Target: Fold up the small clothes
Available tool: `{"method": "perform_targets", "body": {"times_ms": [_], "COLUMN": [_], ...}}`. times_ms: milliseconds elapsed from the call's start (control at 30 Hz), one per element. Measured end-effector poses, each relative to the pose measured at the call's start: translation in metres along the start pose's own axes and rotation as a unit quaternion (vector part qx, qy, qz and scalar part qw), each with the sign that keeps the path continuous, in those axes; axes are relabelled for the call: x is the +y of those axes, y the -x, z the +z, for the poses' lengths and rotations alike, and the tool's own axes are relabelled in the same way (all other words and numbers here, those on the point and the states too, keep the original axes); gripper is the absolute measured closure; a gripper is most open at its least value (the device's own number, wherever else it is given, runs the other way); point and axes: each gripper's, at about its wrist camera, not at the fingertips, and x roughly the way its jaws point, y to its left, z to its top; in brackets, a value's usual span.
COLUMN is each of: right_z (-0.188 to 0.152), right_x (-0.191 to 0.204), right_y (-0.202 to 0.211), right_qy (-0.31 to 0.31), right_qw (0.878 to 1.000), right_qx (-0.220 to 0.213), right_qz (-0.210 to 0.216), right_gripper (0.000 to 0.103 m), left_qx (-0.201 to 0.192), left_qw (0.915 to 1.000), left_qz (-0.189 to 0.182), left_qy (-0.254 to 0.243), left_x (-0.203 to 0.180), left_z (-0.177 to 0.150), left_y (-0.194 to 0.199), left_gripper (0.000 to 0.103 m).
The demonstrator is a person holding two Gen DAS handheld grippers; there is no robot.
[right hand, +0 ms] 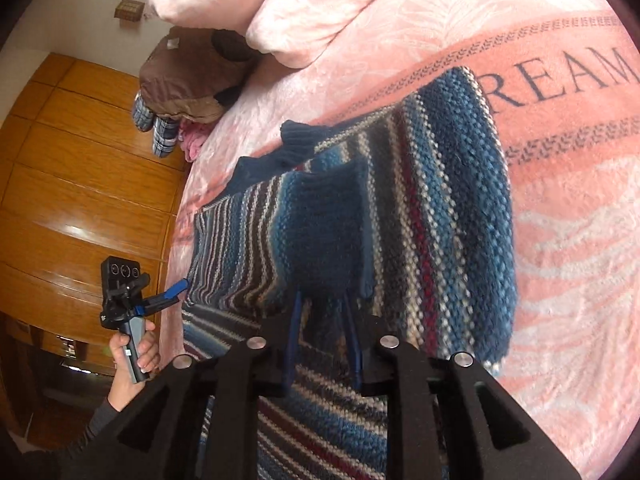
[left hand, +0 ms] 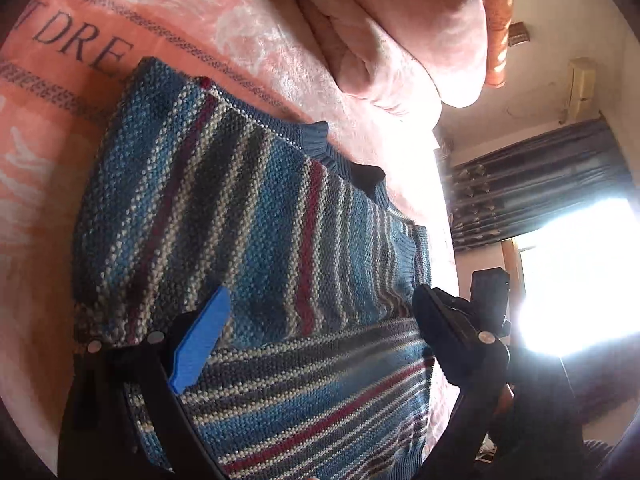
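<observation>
Two grippers are shown over a striped knit sweater (left hand: 248, 216) on a pink blanket (left hand: 280, 40): left gripper (left hand: 320, 320) spread wide, right gripper (right hand: 322, 308) clamped on a sweater fold.

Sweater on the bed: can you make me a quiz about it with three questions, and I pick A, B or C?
1. Where is the sweater lying?
A. On a wooden floor
B. On a pink blanket
C. Over a chair

2. What colours are its stripes?
A. Blue, whitish and dark red
B. Green and yellow
C. All black

3. How are the left gripper's jaws?
A. Shut on a pillow
B. Shut on a sock
C. Wide open

Answers:
1 B: the sweater is spread on the pink blanket with dark letters on it.
2 A: blue, whitish and dark red bands run across the knit.
3 C: the left gripper has its two fingers far apart, with the sweater showing between them.
</observation>
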Motion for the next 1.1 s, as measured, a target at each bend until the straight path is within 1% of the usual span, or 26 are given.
{"method": "perform_targets", "body": {"times_ms": [33,67,100,133,167,200,233,267,300,333,367,400,433,500,533,633,700,767,833,900,967,1000,1067,1100], "right_z": [-0.005,-0.009,-0.011,-0.013,-0.012,-0.013,-0.014,-0.019,-0.027,-0.037,-0.051,-0.068,-0.087,-0.132,-0.155,-0.225,-0.263,-0.289,-0.305,-0.314,-0.321,-0.322,-0.328,-0.329], "right_x": [-0.008,-0.016,-0.02,-0.019,-0.014,-0.007,0.002,0.01,0.02,0.027,0.033,0.035,0.036,0.033,0.03,0.017,0.01,0.005,0.0,0.0,0.003,0.004,0.006,0.007], "right_y": [-0.003,-0.011,-0.018,-0.02,-0.017,-0.011,-0.001,0.012,0.026,0.04,0.055,0.07,0.083,0.104,0.111,0.122,0.124,0.125,0.123,0.119,0.115,0.113,0.107,0.104], "right_qy": [-0.008,-0.017,-0.02,-0.017,-0.016,-0.019,-0.017,-0.009,-0.002,0.0,0.001,-0.001,-0.006,-0.025,-0.036,-0.066,-0.089,-0.111,-0.141,-0.157,-0.155,-0.152,-0.146,-0.145], "right_qw": [1.0,0.999,0.999,0.999,0.998,0.999,0.999,1.0,1.0,1.0,1.0,1.0,1.0,0.999,0.999,0.994,0.991,0.988,0.985,0.983,0.983,0.984,0.984,0.984], "right_qx": [0.005,0.014,0.019,0.017,0.018,0.02,0.018,0.011,0.005,0.003,0.004,0.005,0.01,0.024,0.037,0.083,0.102,0.103,0.097,0.094,0.093,0.096,0.1,0.102], "right_qz": [-0.013,-0.029,-0.036,-0.043,-0.051,-0.046,-0.034,-0.027,-0.016,-0.004,0.006,0.013,0.018,0.019,0.013,-0.002,-0.007,-0.002,0.012,0.019,0.019,0.018,0.01,0.004], "right_gripper": [0.084,0.092,0.097,0.099,0.096,0.091,0.075,0.069,0.068,0.064,0.056,0.051,0.044,0.037,0.03,0.03,0.031,0.032,0.034,0.035,0.036,0.036,0.037,0.037], "left_qx": [0.015,0.019,0.014,0.015,0.013,0.007,0.0,-0.006,-0.01,-0.011,-0.01,-0.007,-0.001,0.014,0.024,0.053,0.059,0.072,0.084,0.084,0.091,0.097,0.095,0.096], "left_qw": [0.9996,0.9993,0.9994,0.9991,0.9986,0.9986,0.999,0.9994,0.9995,0.9997,0.9998,0.9997,0.9996,0.9987,0.998,0.9954,0.9927,0.9887,0.9849,0.9815,0.978,0.9768,0.9767,0.9755], "left_qz": [0.019,0.025,0.028,0.032,0.035,0.03,0.02,0.008,-0.002,-0.006,-0.009,-0.011,-0.013,-0.022,-0.021,-0.008,-0.01,-0.022,-0.025,-0.029,-0.04,-0.038,-0.031,-0.037], "left_qy": [0.016,0.022,0.017,0.024,0.037,0.042,0.039,0.034,0.029,0.023,0.018,0.019,0.025,0.044,0.054,0.079,0.105,0.13,0.15,0.17,0.183,0.187,0.19,0.194], "left_x": [0.011,0.02,0.02,0.018,0.013,0.007,-0.002,-0.01,-0.018,-0.026,-0.031,-0.034,-0.034,-0.029,-0.025,-0.011,0.003,0.014,0.023,0.03,0.033,0.034,0.033,0.031], "left_z": [-0.002,-0.005,-0.006,-0.005,-0.004,-0.006,-0.01,-0.017,-0.028,-0.041,-0.057,-0.077,-0.098,-0.143,-0.166,-0.224,-0.256,-0.28,-0.294,-0.306,-0.311,-0.314,-0.317,-0.318], "left_y": [-0.008,-0.014,-0.013,-0.011,-0.005,0.006,0.02,0.038,0.055,0.073,0.089,0.105,0.119,0.14,0.147,0.151,0.153,0.147,0.136,0.129,0.12,0.115,0.11,0.107], "left_gripper": [0.011,0.012,0.012,0.012,0.012,0.012,0.011,0.011,0.01,0.008,0.008,0.007,0.006,0.005,0.005,0.005,0.005,0.005,0.005,0.005,0.005,0.005,0.005,0.005]}}
